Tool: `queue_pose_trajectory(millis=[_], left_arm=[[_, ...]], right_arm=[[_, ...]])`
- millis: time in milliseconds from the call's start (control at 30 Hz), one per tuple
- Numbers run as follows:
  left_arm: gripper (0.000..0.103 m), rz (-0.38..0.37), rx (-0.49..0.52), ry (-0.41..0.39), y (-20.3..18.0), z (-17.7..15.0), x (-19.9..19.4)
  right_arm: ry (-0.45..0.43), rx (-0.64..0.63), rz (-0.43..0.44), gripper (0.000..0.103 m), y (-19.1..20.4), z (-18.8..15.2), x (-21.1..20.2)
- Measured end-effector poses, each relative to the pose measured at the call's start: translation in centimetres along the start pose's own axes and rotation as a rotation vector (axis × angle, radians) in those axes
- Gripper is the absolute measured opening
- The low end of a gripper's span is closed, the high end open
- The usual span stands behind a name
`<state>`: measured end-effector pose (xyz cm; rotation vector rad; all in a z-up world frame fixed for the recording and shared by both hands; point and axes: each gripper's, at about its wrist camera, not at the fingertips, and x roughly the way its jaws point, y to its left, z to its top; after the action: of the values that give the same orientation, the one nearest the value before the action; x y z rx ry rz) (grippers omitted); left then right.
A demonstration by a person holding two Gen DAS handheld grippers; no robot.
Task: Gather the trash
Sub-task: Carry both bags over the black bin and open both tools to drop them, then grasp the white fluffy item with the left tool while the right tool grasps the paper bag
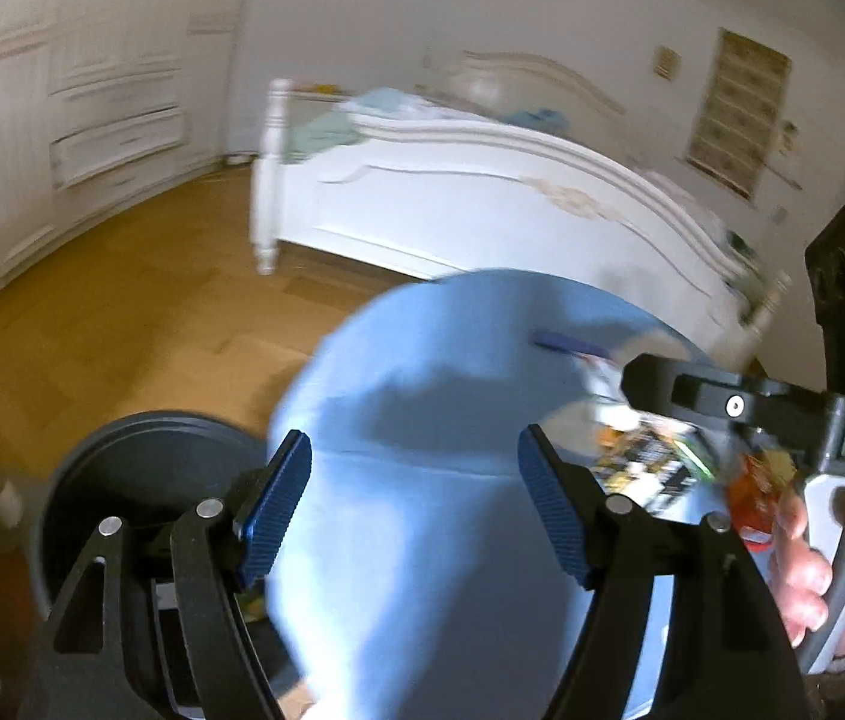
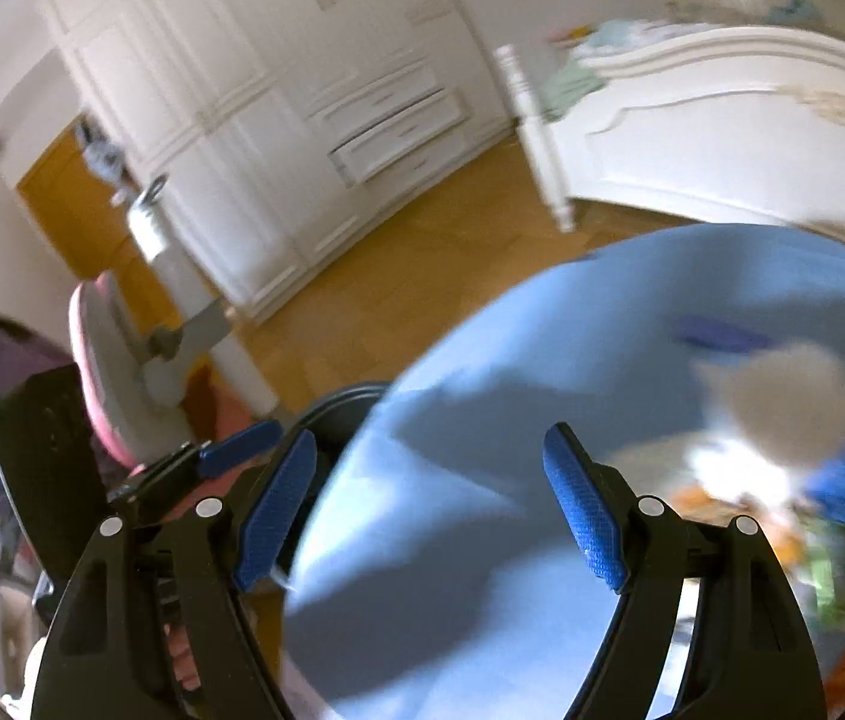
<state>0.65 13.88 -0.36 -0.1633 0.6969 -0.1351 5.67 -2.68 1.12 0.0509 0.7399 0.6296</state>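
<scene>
A round table with a light blue cloth fills the lower middle of both views. Blurred trash lies on its right side: colourful wrappers, a red packet, a dark blue strip; in the right wrist view a crumpled white wad and orange and green wrappers. A dark grey bin stands left of the table, its rim also showing in the right wrist view. My left gripper is open and empty over the cloth. My right gripper is open and empty; its body hovers above the wrappers.
A white bed stands behind the table on a wooden floor. White wardrobes line the wall. A pink chair and a white pole stand left of the bin. Both views are motion-blurred.
</scene>
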Motion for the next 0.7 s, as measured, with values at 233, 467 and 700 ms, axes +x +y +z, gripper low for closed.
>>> queue_pose_trajectory(millis=[233,467,700], left_arm=[[0.083,-0.125,0.094,0.032,-5.9,1.5,3.3],[0.083,-0.201,0.137,0.073,-10.2,2.7,6.7],[0.083,-0.242,0.178,0.126,-13.0,3.5,9.8]], right_arm=[[-0.103,0.087,-0.218,0.078,-8.8,-3.0,-9.2],[-0.127,0.175,-0.475,0.078,-16.3,-7.2,-15.3],[-0.08,0.248,-0.545,0.078,-20.1,-10.5,-15.8]])
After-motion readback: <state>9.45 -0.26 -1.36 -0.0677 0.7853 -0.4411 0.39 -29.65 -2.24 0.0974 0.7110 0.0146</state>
